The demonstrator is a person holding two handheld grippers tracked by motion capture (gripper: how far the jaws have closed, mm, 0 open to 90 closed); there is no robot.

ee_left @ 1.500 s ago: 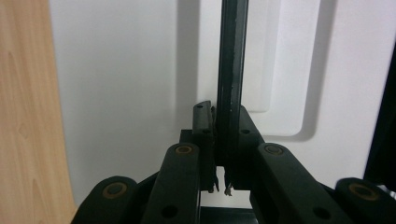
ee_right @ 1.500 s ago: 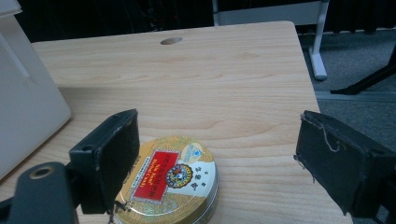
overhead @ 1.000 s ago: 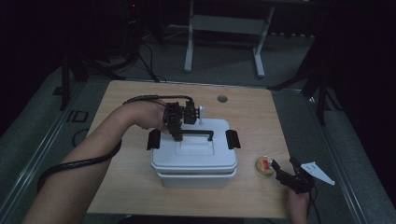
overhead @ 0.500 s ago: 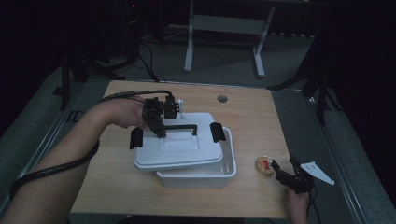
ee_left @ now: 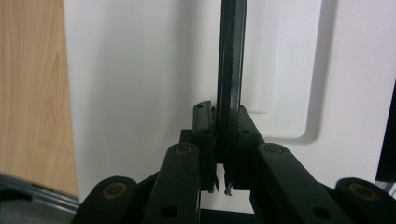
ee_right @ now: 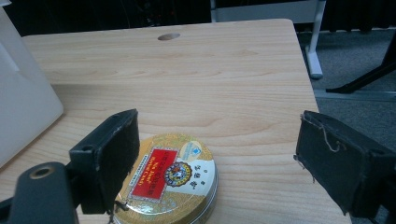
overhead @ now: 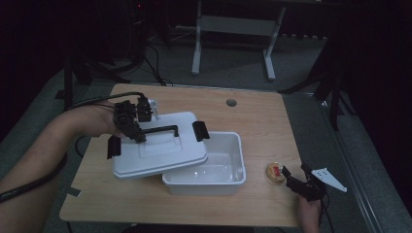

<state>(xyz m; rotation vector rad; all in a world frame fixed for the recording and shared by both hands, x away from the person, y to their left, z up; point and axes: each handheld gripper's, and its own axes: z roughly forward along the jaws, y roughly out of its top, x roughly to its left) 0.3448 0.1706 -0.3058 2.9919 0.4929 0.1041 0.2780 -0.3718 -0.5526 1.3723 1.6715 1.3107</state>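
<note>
1. High view. My left gripper (overhead: 137,130), at centre left of the frame, is clamped on the black handle (overhead: 158,131) of the white lid (overhead: 160,154). The lid hangs tilted, partly over the left end of the open white box (overhead: 228,175), which stands at lower centre on the wooden table (overhead: 252,116). A black clip (overhead: 200,130) sits at each end of the lid. My right gripper (overhead: 300,182), at lower right, has its jaws spread, just beside the round tin (overhead: 275,173).

2. Left gripper view. My two black jaws rise from the bottom edge and press on the dark handle bar (ee_left: 230,84), which runs up the middle of the frame. Behind it lies the lid's white surface (ee_left: 140,93); bare table shows at the left edge.

3. Right gripper view. My jaws stand wide, one at lower left, one at lower right. The gold tin (ee_right: 168,179) lies at bottom centre beside the left jaw. Its lid carries a red panel with gold characters and a round emblem, too small to read. The box wall (ee_right: 23,102) shows at the left edge.
</note>
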